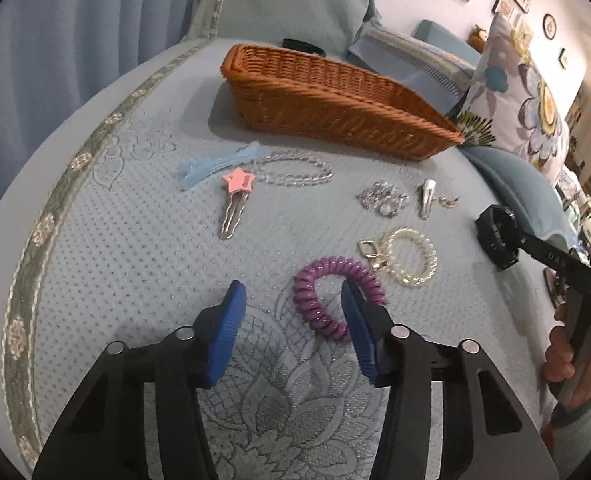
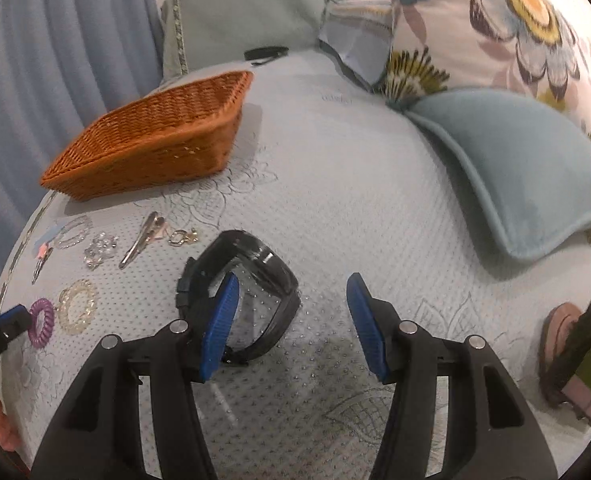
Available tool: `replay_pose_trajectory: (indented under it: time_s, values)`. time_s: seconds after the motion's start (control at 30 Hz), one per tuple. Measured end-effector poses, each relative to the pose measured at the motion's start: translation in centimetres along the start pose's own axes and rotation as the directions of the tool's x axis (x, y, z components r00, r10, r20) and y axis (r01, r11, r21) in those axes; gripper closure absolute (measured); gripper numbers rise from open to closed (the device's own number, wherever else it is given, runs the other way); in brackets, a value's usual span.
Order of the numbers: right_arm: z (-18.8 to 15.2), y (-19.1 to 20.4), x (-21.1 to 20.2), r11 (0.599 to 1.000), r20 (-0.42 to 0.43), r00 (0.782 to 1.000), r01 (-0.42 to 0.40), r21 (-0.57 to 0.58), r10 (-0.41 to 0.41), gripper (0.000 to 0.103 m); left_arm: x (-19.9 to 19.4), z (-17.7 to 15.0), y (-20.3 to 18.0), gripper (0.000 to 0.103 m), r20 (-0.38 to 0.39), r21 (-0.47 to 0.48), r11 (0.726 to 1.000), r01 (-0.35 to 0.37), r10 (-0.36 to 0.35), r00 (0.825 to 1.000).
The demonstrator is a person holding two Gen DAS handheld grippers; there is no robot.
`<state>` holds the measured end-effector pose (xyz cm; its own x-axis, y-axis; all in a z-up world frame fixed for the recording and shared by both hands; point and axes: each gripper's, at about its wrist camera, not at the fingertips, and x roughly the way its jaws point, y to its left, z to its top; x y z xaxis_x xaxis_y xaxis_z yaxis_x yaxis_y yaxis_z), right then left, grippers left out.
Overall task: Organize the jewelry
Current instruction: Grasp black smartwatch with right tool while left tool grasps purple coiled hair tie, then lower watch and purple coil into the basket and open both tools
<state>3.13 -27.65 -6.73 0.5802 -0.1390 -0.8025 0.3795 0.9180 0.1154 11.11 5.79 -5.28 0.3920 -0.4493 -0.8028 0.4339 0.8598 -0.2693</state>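
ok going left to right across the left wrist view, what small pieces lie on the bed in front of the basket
pale blue plastic hair clip → pink star hair clip → clear bead bracelet → silver chain pile → silver snap clip

Pale blue quilted bed has a wicker basket up at 12 o'clock, hair clips, bead bracelets, a purple coil tie mid-bed, black watch over at 3.

My left claw and right claw match: black angular arms, ribbed blue pads, round silver pivot screws. At 3 o'clock in the left view, my right hand shows bare skin and a pale teal sleeve cuff.
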Motion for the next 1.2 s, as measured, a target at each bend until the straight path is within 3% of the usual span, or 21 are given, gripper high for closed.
replay_pose_trajectory:
  time_s: [0.13,0.27,0.37,0.43,0.5,0.9,1.07,1.2]
  values:
    - [0.1,0.1,1.1,1.0,-0.044,0.999,-0.021,0.009,0.021,0.057,0.2,0.0,-0.5,0.056,-0.004,0.027,0.999,-0.034,0.034,0.999]
    - [0.2,0.4,1.5,1.0,-0.057,0.998,-0.021,0.001,0.021,0.077,0.7,-0.2,-2.0,0.057,0.0,0.1,0.987,-0.127,0.127,0.992]
    - [0.2,0.7,1.4,1.0,-0.056,0.998,-0.024,-0.012,0.024,0.082,0.8,-0.5,-3.0,0.066,0.011,0.154,0.971,-0.184,0.185,0.983]
    - [0.2,0.9,1.3,0.999,-0.051,0.998,-0.026,-0.021,0.025,0.083,0.6,-0.5,-3.2,0.089,0.008,0.159,0.972,-0.174,0.175,0.985]
    - [0.1,1.2,1.1,0.999,-0.044,0.998,-0.039,-0.03,0.037,0.084,0.6,-0.6,-3.2,0.093,0.012,0.166,0.969,-0.181,0.182,0.983]
    - [-0.5,5.0,-1.7,0.976,0.023,0.983,-0.175,-0.13,0.179,0.085,-1.4,0.0,-2.5,0.094,0.089,0.072,0.994,-0.084,0.077,0.993]
    - [0.0,6.3,-3.8,0.967,0.07,0.974,-0.205,-0.149,0.217,0.085,-3.4,0.9,-3.1,0.094,0.153,0.059,0.997,-0.053,0.044,0.987]
    - [2.2,7.4,-5.7,0.963,0.134,0.962,-0.214,-0.166,0.237,0.085,-4.9,3.0,-3.6,0.094,0.207,0.06,0.997,-0.045,0.031,0.978]
